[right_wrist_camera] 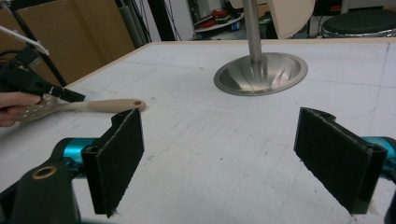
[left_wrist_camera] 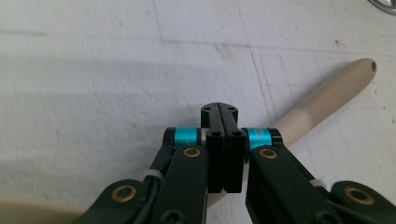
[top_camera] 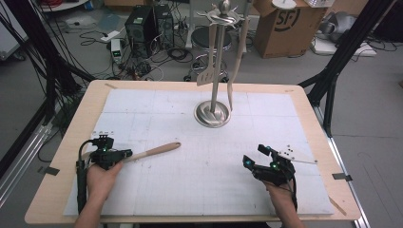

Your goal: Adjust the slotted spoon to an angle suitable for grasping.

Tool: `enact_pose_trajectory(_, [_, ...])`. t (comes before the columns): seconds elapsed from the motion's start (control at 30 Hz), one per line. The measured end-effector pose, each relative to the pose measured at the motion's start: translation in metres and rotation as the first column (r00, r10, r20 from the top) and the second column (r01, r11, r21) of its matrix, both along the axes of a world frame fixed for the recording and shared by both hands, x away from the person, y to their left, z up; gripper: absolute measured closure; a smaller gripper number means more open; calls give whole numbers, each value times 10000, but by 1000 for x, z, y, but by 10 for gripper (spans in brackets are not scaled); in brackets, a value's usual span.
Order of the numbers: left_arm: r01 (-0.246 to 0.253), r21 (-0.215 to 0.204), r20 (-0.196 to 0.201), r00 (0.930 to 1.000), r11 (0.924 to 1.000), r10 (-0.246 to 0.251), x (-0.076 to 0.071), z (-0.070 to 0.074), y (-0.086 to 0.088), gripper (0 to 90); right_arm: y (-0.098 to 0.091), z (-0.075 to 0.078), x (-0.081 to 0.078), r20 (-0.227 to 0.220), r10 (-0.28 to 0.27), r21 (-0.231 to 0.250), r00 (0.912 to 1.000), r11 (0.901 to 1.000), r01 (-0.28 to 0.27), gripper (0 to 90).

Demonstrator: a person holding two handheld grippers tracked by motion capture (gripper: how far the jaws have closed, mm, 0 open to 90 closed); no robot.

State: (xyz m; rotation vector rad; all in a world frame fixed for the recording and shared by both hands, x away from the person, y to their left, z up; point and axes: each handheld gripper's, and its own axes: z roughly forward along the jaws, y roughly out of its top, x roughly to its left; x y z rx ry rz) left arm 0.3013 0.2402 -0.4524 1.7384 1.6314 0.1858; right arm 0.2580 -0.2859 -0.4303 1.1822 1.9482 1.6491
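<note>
Beige wooden slotted utensil [top_camera: 153, 151] lies flat on the white table mat [top_camera: 199, 180], left gripper [top_camera: 124, 155] jaws pressed together over its neck, right gripper [top_camera: 247, 161] jaws wide apart, idle; hanging it on the steel utensil stand [top_camera: 212, 114] likely remains.

Beige spatula [top_camera: 154, 151]; black claws, teal accents; silver rack [top_camera: 212, 114]; white gridded mat [top_camera: 204, 175]; tan table [top_camera: 52, 183].

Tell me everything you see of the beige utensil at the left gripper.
The beige slotted spatula lies flat on the white mat, front left of the metal utensil stand. It looks like matte plastic or silicone. Its rounded handle has a hanging hole at the tip and points toward the stand. The left gripper, jaws closed, sits over the neck near its perforated head.
</note>
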Motion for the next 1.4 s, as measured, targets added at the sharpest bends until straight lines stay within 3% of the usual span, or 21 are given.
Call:
enact_pose_trajectory(0.27, [0, -128, 224, 9997, 9999, 3, -22, -1, -5, 898, -1, 0, 0, -14, -41, 26, 10000, 10000, 41, 150])
enact_pose_trajectory(0.37, [-2, 190, 396, 9992, 9998, -6, -26, 1, -8, 898, 0, 0, 0, 38, 22, -55, 10000, 10000, -21, 150])
enact_pose_trajectory(0.43, [7, 387, 635, 9980, 9992, -31, -30, 3, -11, 898, 1, 0, 0, 8, 32, -51, 10000, 10000, -32, 150])
enact_pose_trajectory(0.6, [236, 133, 1518, 9881, 9996, -254, -46, 13, -19, 895, 0, 0, 0, 19, 8, -75, 10000, 10000, -8, 150])
enact_pose_trajectory(0.7, [967, -202, 1607, 9827, 9951, -923, -56, 14, -36, 895, 1, -1, 0, 32, 19, -97, 10000, 10000, -18, 150])
enact_pose_trajectory(0.83, [2092, -704, 1169, 9728, 9753, -2002, -60, 7, -62, 895, 2, -1, 0, -6, 23, -157, 10000, 9999, -23, 150])
enact_pose_trajectory(0.93, [2833, -741, 906, 9567, 9562, -2764, -57, 1, -78, 858, 3, 0, 0, 22, 41, -218, 10000, 9998, -40, 150])
enact_pose_trajectory(1.03, [2952, -435, 669, 9541, 9544, -2921, -49, -5, -90, 865, 2, -1, 0, 7, 18, -218, 10000, 9998, -18, 150])
enact_pose_trajectory(1.2, [2633, -355, 529, 9638, 9641, -2613, -28, -5, -96, 897, 2, -1, 0, 39, -9, -196, 10000, 9998, 9, 150])
enact_pose_trajectory(1.4, [2393, -86, 505, 9698, 9709, -2385, -9, -3, -98, 898, 1, -1, 0, 4, -1, -181, 10000, 9998, 1, 150])
